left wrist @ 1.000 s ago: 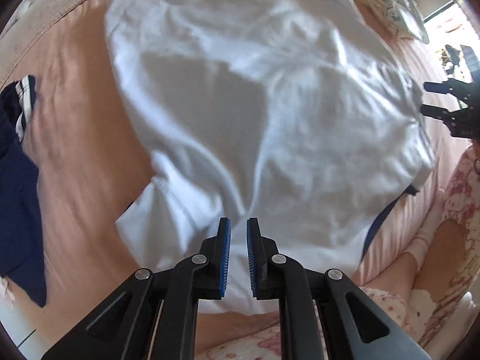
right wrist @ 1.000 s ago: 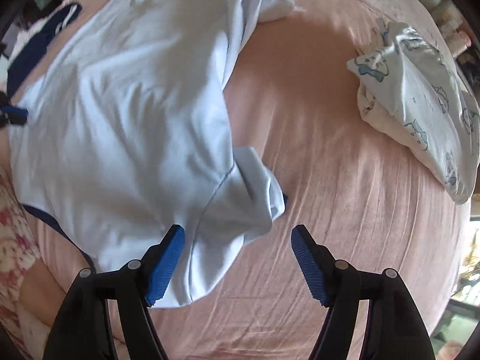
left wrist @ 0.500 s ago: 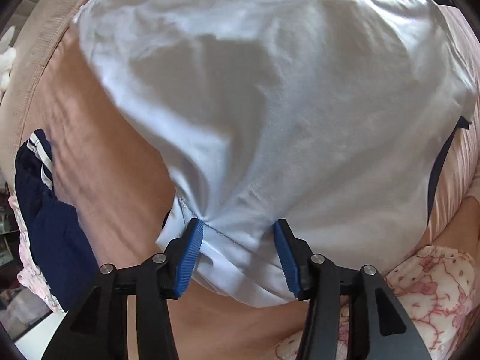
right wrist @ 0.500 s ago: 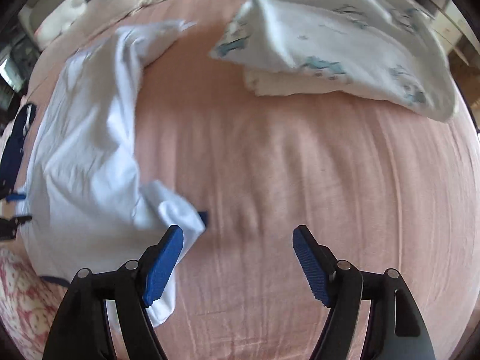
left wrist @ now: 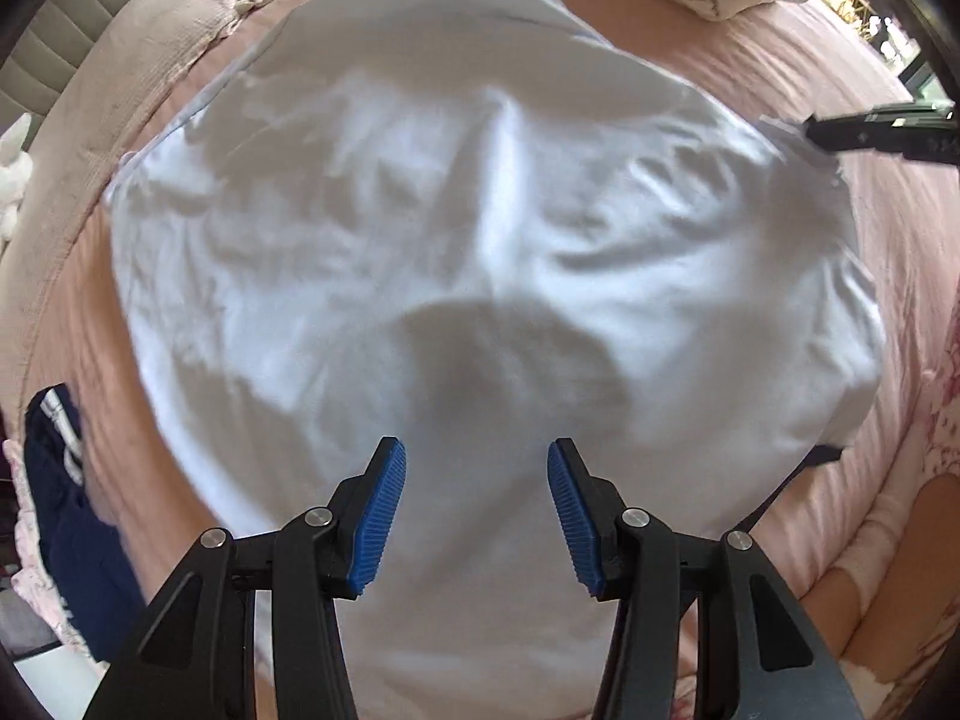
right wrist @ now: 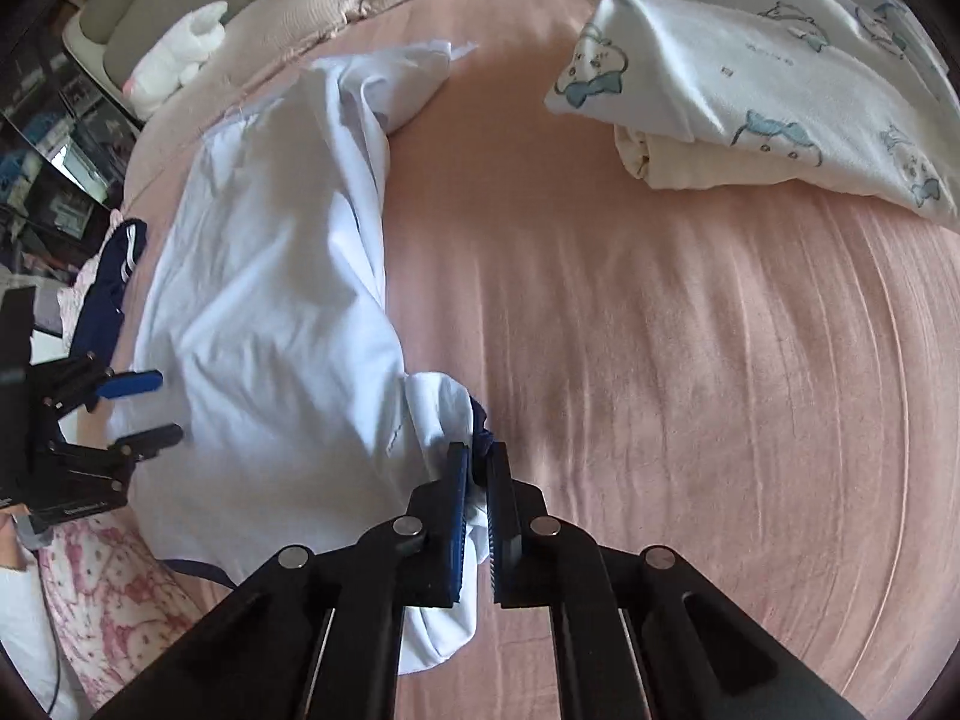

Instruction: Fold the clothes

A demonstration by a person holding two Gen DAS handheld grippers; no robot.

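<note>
Two grippers at work: right gripper [right wrist: 477, 480] clamped on sleeve [right wrist: 444, 414] of white shirt [right wrist: 270, 300], probably to pull it flat or fold it in. Left gripper [left wrist: 474, 504] apart, above hem. Spread on pink bed [right wrist: 690, 360]; folded bedding [right wrist: 750, 72] at 1 o'clock.

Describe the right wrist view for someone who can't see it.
The right gripper is shut on a sleeve of a white shirt spread on a pink bed. The left gripper hangs open at the shirt's far edge.
</note>
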